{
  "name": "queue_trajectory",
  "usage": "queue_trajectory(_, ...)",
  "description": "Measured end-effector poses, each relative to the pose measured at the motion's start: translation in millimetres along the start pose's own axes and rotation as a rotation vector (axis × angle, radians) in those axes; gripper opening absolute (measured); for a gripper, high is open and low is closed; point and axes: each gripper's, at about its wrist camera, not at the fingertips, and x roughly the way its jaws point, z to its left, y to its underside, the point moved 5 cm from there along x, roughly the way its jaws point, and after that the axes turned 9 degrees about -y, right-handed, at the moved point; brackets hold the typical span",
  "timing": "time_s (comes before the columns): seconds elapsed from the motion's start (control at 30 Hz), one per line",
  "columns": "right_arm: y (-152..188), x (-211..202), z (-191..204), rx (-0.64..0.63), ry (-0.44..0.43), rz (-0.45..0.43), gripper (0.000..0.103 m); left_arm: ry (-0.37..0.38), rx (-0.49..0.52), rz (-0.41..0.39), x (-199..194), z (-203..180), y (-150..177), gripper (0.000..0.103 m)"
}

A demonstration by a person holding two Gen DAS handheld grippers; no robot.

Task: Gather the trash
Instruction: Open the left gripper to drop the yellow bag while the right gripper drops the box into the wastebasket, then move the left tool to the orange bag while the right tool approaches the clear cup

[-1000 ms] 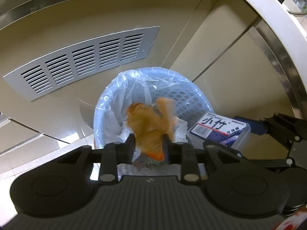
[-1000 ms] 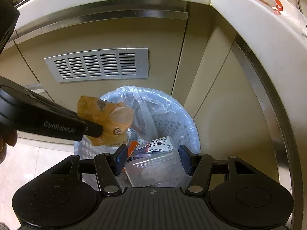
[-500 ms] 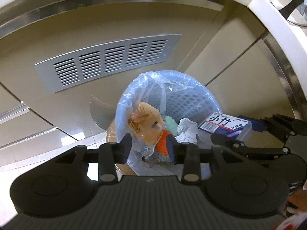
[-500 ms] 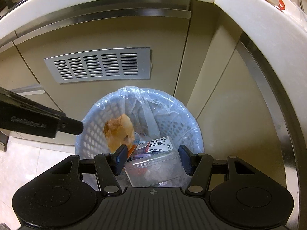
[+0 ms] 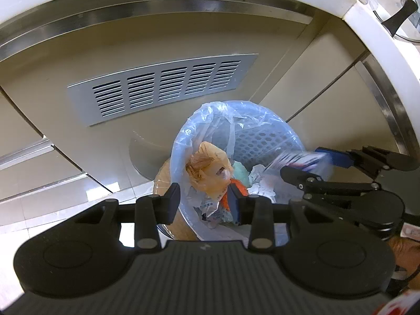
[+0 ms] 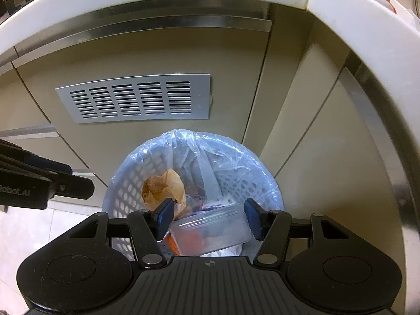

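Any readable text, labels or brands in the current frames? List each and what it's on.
"obot.AI": white print on the side of the left gripper, cut off at the frame's left edge.
Label on the clear plastic box between the right gripper's fingers: motion-blurred in the left wrist view, too small in the right wrist view, unreadable.
Scraps in the bin: blue print, too small to read.

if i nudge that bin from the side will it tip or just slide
Probably slides or tips easily: the bin is thin perforated plastic, likely light. Its load looks light too, an orange bag and crumpled paper. The thin liner is floppy and would likely shift rather than stiffen it.
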Motion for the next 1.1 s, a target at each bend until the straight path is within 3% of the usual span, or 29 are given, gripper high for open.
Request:
queue_trajectory(0.07, 0.4, -0.6, -0.6, 0.005, 0.003, -0.004, 0.076, 0.0, 0.002, -0.001, -1.0, 0.8, 0.5, 0.035)
queue_trajectory(0.57, 8.8, -37.5, 14.9, 0.025, -0.006, -0.01, 0.076, 0.021, 0.021, -0.066, -33.8, 2.4, -0.5, 0.035)
queue_trajectory(1.1, -46.4, -146.2, 42.3, 0.005, 0.072, -0.285, 0.076, 0.061, 0.096, -0.264, -119.6, -6.6, -34.1, 0.035)
